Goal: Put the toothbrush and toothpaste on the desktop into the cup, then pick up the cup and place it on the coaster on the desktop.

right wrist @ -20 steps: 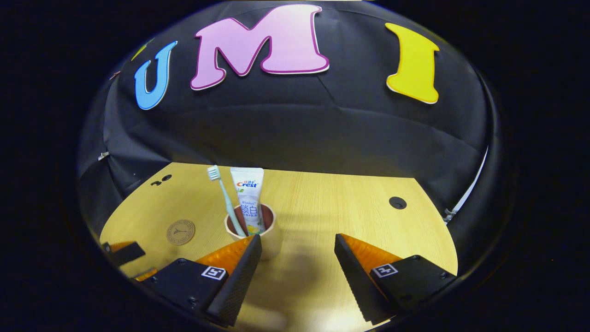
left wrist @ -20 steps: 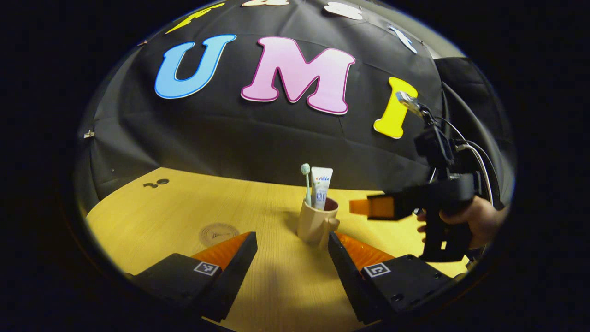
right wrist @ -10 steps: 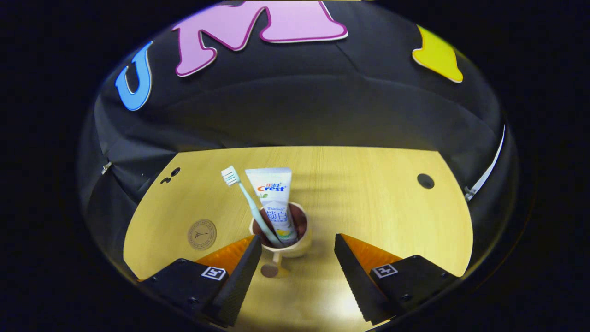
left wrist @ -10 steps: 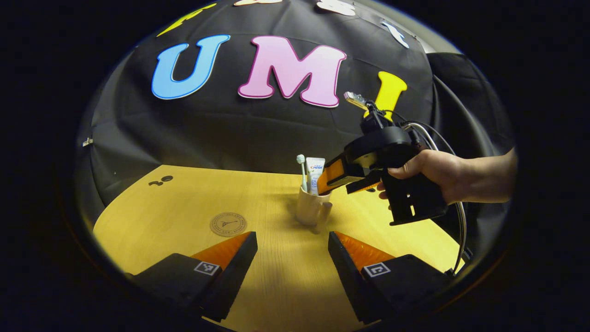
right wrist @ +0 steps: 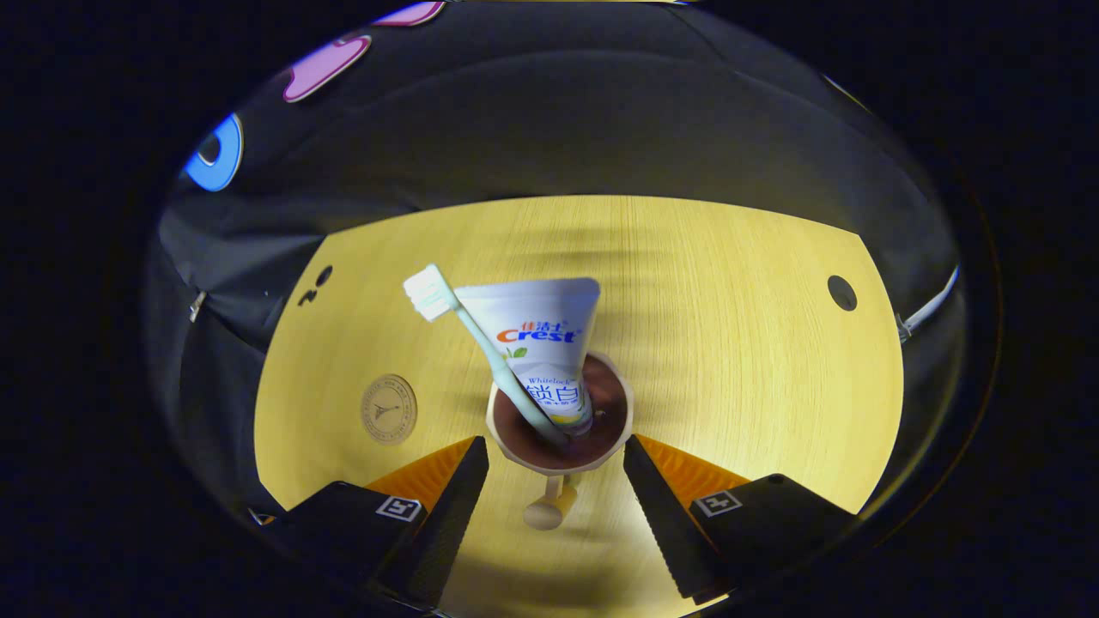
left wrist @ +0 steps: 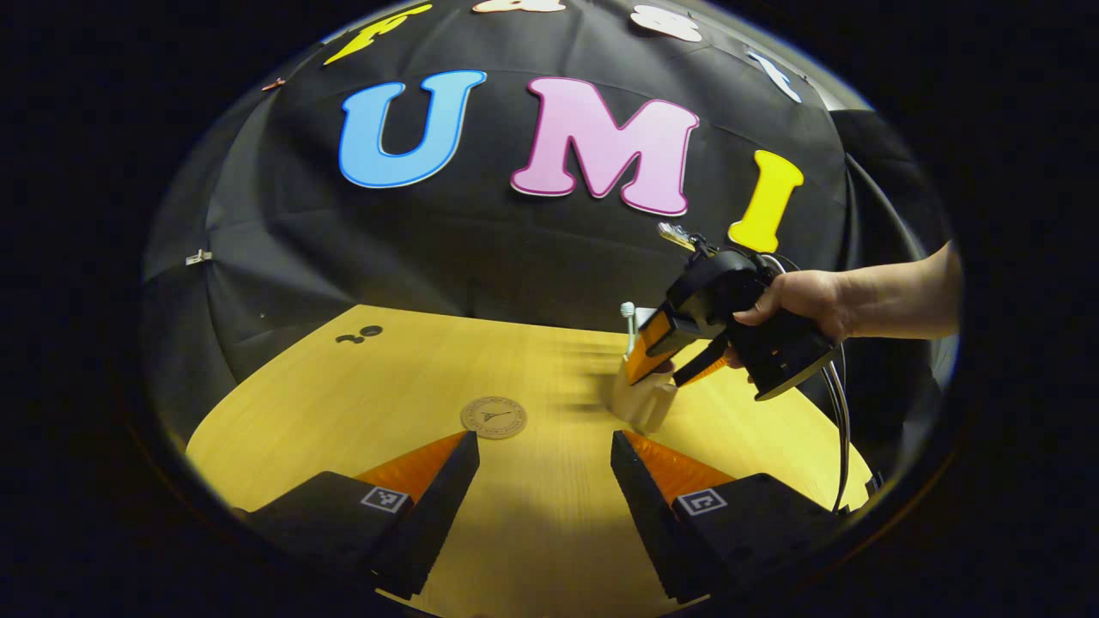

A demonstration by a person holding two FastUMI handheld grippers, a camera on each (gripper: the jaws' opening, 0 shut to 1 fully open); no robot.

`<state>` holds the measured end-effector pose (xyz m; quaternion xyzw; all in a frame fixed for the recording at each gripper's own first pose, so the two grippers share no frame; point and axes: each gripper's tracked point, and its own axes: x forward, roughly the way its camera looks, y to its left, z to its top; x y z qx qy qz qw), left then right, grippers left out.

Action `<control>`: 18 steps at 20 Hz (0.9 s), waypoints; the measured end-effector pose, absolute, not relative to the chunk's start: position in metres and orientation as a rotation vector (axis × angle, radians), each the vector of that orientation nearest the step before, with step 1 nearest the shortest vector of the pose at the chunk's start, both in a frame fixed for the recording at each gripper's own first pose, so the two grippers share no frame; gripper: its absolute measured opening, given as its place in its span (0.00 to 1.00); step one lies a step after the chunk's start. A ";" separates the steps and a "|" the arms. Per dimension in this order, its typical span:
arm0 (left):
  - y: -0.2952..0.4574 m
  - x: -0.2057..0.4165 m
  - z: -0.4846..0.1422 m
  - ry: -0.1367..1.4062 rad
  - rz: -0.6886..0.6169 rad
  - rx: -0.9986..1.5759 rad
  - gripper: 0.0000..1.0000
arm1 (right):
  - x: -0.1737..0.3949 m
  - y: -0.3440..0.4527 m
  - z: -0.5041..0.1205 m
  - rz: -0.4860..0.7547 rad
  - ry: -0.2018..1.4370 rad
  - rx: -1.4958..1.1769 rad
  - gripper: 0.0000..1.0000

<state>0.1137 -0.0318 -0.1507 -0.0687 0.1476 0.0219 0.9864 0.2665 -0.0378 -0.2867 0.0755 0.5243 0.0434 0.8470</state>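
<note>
A beige cup (right wrist: 515, 442) with a handle stands on the wooden desktop (right wrist: 730, 360). The white toothpaste tube (right wrist: 541, 335) and the pale green toothbrush (right wrist: 464, 322) stand in it. My right gripper (right wrist: 555, 444) is open and tilted down over the cup, one finger on each side of the rim, with the handle pointing back between them. In the left gripper view, the right gripper (left wrist: 668, 365) straddles the cup (left wrist: 640, 402), held by a hand (left wrist: 798, 296). A round brown coaster (left wrist: 494, 417) lies left of the cup. My left gripper (left wrist: 544, 439) hovers open, holding nothing.
The desktop has a round cable hole (right wrist: 842, 293) at the right and small dark holes (left wrist: 361, 333) at the far left. The black cloth wall closes off the back. Bare wood (left wrist: 386, 386) lies around the coaster (right wrist: 388, 408).
My right gripper has come forward and down until the cup sits between its fingers. My left gripper has drawn back and swung a little, so the coaster now lies nearer its middle.
</note>
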 end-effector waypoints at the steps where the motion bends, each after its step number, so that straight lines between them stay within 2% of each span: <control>1: -0.023 0.110 -0.151 0.298 0.067 -0.141 0.98 | 0.263 -0.035 -0.293 0.092 1.147 0.166 0.98; 4: -0.002 0.098 -0.165 0.330 0.127 -0.151 0.98 | 0.254 -0.028 -0.308 0.109 1.243 0.183 0.98; 8: 0.015 0.081 -0.185 0.396 0.201 -0.189 0.98 | 0.258 -0.034 -0.318 0.095 1.271 0.132 0.96; 12: 0.019 0.069 -0.193 0.419 0.212 -0.217 0.98 | 0.259 -0.034 -0.326 0.077 1.303 0.112 0.93; 14: 0.020 0.068 -0.197 0.429 0.208 -0.216 0.98 | 0.257 -0.032 -0.322 0.075 1.310 0.113 0.84; 15: 0.019 0.068 -0.198 0.430 0.202 -0.218 0.98 | 0.258 -0.031 -0.328 0.071 1.312 0.114 0.76; 17: 0.017 0.068 -0.198 0.430 0.185 -0.218 0.96 | 0.258 -0.029 -0.329 0.063 1.321 0.127 0.71; 18: 0.017 0.067 -0.199 0.433 0.180 -0.216 0.96 | 0.257 -0.029 -0.329 0.059 1.331 0.134 0.63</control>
